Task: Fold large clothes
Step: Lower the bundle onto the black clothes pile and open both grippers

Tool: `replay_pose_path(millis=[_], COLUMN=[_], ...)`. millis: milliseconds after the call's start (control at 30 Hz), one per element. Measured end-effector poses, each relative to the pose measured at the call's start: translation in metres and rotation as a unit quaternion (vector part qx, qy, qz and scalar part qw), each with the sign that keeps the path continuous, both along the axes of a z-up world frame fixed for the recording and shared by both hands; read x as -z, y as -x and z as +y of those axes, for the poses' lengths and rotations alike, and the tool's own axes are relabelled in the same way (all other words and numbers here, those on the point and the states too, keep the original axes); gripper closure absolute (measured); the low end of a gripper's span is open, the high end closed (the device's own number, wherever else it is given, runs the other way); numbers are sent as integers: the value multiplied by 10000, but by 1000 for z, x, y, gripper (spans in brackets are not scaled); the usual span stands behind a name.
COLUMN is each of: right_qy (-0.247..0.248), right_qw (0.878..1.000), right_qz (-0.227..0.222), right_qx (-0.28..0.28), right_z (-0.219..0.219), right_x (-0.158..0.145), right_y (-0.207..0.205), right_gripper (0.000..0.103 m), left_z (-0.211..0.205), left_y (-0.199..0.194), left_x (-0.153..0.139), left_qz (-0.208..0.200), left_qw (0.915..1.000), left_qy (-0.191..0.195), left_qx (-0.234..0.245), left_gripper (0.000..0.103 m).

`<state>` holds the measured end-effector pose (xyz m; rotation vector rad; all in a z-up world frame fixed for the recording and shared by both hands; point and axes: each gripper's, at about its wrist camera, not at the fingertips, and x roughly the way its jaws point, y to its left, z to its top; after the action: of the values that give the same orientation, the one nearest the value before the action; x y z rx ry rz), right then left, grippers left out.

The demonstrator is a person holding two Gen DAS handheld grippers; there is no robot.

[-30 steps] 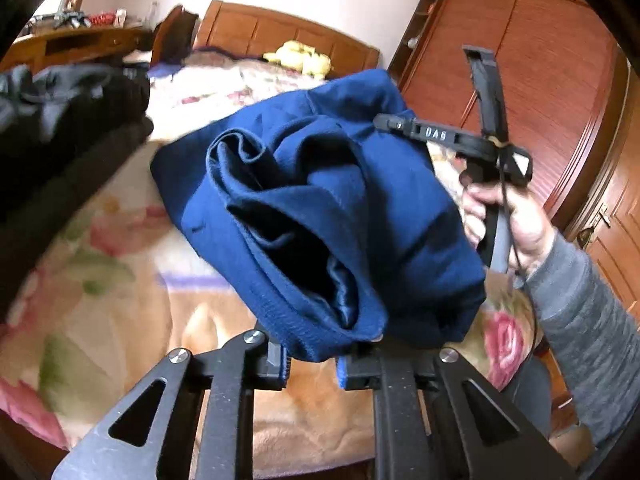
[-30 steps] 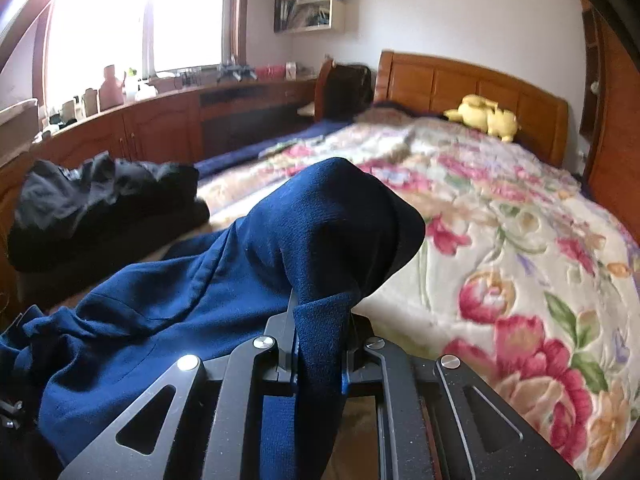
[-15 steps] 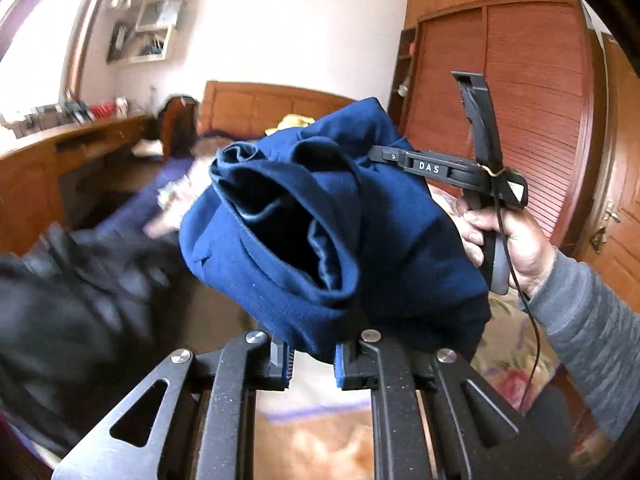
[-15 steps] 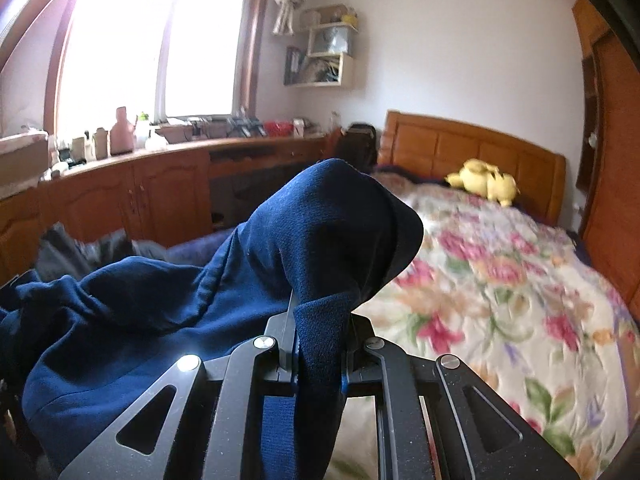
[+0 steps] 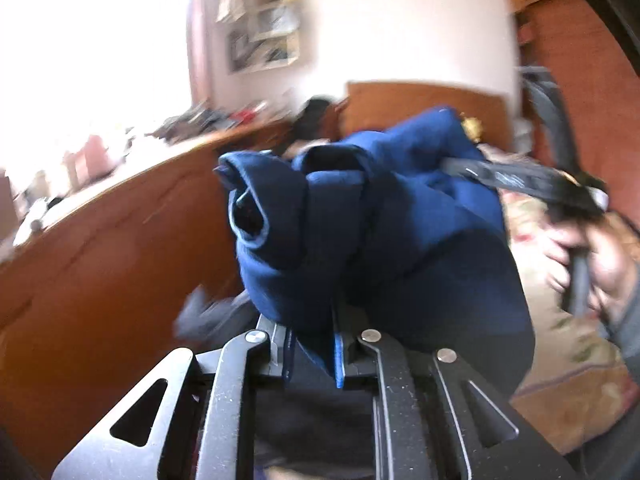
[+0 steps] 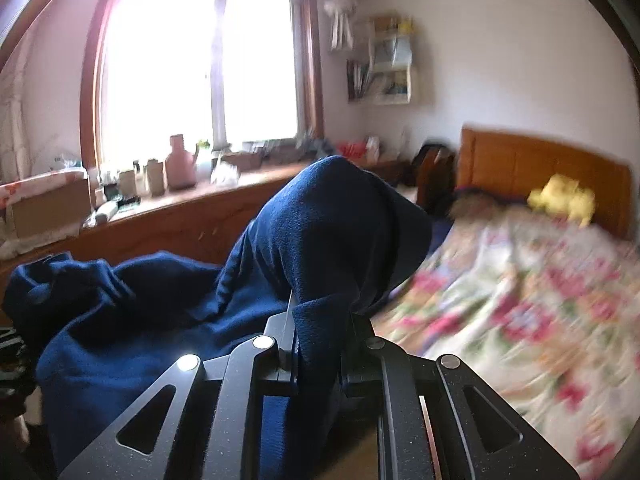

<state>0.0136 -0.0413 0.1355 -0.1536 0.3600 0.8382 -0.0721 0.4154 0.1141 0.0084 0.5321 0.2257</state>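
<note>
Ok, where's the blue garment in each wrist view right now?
Left wrist: the blue garment fills the centre, bunched above the left gripper, which is shut on it.
Right wrist: it rises as a peak at centre and trails to the lower left, pinched in the right gripper.
Shared landmark: the wooden headboard.

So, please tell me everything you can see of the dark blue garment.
The dark blue garment looks like thick fleecy knit, bunched and unfolded. The left gripper and the right gripper each pinch a fold. It is held up above the floral bed, sagging between them; a rolled tube-like opening shows.
</note>
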Motion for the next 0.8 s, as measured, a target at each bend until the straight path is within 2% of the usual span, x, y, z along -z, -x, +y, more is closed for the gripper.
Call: replay_pose_path(millis=[100, 133, 167, 267, 333, 433, 500, 600, 633, 800], right_qy=[768, 949, 999, 841, 747, 578, 533, 468, 442, 333], right_qw=[9959, 9943, 9938, 9948, 9953, 9971, 9972, 9975, 9977, 9983], right_qz=[481, 495, 479, 558, 603, 435, 410, 335, 313, 214], right_qx=[-28, 10, 10, -110, -135, -233, -330, -399, -408, -423], right_z=[35, 39, 37, 19, 16, -10, -27, -50, -59, -102], right_x=[66, 79, 87, 86, 77, 70, 69, 73, 74, 76], right_y=[-9, -9, -9, -10, -10, 1, 9, 18, 23, 52], right_gripper=[84, 77, 65, 50, 45, 42, 42, 41, 40, 26], left_z=[29, 31, 31, 25, 25, 16, 9, -10, -18, -63], left_y=[0, 1, 4, 15, 13, 32, 36, 48, 51, 52], left_x=[34, 40, 42, 43, 43, 35, 20, 4, 1, -14], left_qz=[262, 243, 166, 38, 7, -179, -298, -484, -569, -733], left_qw=[9988, 9986, 9987, 9987, 9986, 9986, 9987, 9983, 9980, 9968], left_qy=[193, 192, 197, 134, 73, 79, 123, -55, -89, -301], left_qx=[-373, -424, -439, -499, -533, -482, -399, -314, -262, -56], left_gripper=[85, 85, 84, 80, 74, 59, 56, 29, 25, 19])
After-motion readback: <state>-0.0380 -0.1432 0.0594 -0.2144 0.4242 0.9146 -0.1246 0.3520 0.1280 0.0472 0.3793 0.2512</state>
